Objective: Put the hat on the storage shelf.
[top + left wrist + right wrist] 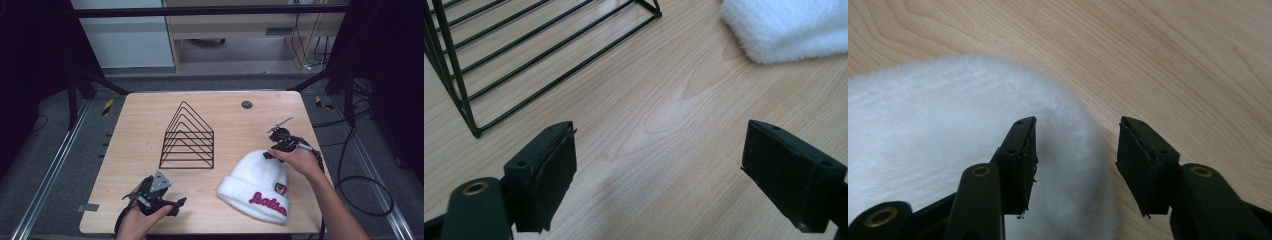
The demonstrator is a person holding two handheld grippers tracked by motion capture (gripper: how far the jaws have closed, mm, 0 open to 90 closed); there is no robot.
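A white fuzzy beanie [255, 185] with red lettering and a small patch lies at the table's front right. My right gripper [270, 152] hovers at its far, rounded end. In the right gripper view, that gripper [1078, 122] has its jaws apart over the beanie's [923, 125] edge, with the pads not pressing on the fabric. My left gripper [179, 206] rests near the front edge, pointing right. Its jaws [661, 129] stand wide over bare wood. A black wire rack [187, 137] with a peaked top stands mid-table, and the left gripper view shows the rack [524, 50] and the beanie's corner [789, 25].
The wooden table [150, 115] carries a small dark round disc [246, 104] near its far edge. Bare wood lies between the rack and the beanie. Cables trail on the floor to the right of the table.
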